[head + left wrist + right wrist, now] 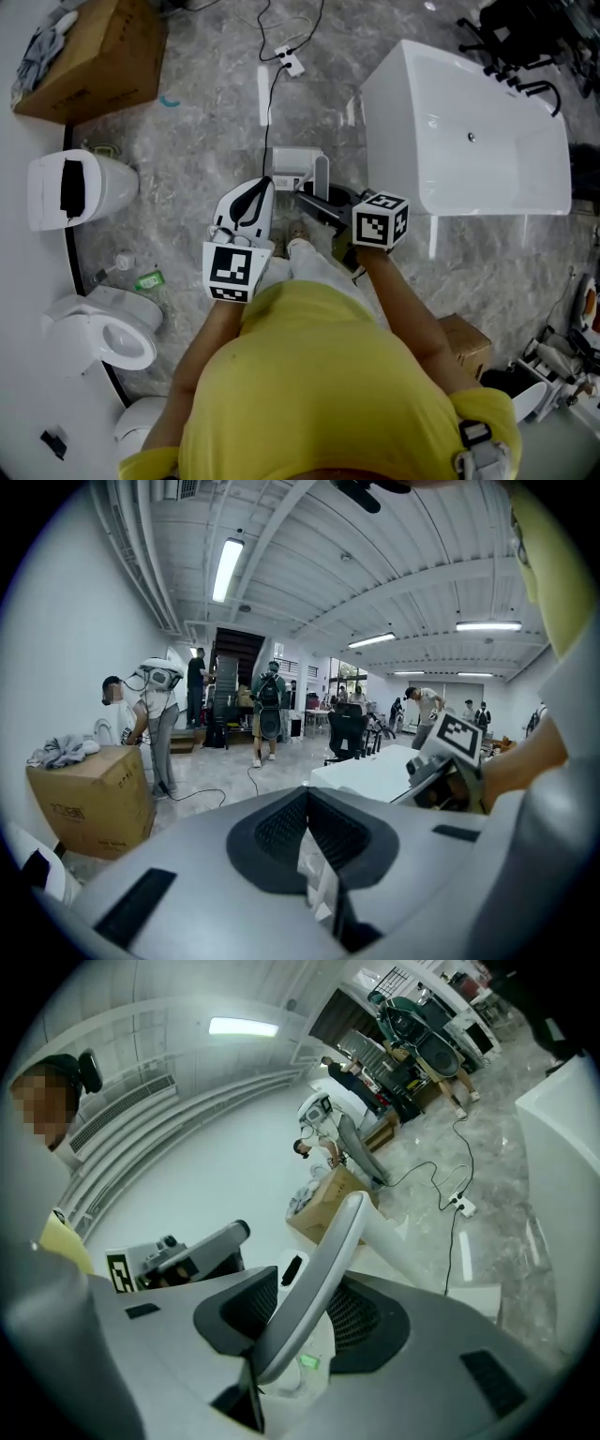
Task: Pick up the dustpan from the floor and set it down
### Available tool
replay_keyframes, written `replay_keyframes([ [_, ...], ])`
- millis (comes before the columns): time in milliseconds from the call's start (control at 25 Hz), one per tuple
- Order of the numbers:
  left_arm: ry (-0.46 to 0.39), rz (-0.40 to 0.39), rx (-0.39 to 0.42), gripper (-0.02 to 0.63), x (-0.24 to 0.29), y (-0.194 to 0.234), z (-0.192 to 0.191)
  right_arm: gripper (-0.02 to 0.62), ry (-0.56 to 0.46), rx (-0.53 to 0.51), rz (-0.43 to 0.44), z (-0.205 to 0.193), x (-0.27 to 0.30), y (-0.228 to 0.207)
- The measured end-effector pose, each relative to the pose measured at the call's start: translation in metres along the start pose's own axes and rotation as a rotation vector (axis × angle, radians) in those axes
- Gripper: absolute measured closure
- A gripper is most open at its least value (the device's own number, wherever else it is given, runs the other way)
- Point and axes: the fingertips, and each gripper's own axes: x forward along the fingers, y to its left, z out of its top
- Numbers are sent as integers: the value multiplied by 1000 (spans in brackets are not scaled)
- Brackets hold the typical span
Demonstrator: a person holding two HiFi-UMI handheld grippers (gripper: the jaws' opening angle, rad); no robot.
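Note:
The dustpan (292, 170) is white and grey and sits low over the marble floor just ahead of the person's feet, its handle (322, 176) rising toward me. In the right gripper view the curved grey handle (323, 1269) runs straight between the jaws of my right gripper (300, 1327), which is shut on it; the pale pan (492, 1297) shows beyond. In the head view my right gripper (317, 202) reaches in from the right. My left gripper (253, 202) hovers left of the dustpan, apart from it. Its jaws (307, 832) meet, holding nothing.
A white bathtub (469, 141) stands close on the right. A large cardboard box (94, 56) is at the far left, with two toilets (80, 187) (112, 333) along the left wall. A cable with a power strip (291, 64) lies ahead. A small box (464, 342) is at the rear right.

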Motion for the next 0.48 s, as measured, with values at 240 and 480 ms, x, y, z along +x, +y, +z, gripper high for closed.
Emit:
replay_keyframes([
  [240,9,1,-26,603,6,4,-4,428,65,6,-34,-5,22,-55],
  [480,28,9,-37,603,9,7,-10,431,140,1,-80,-14,32,-94],
])
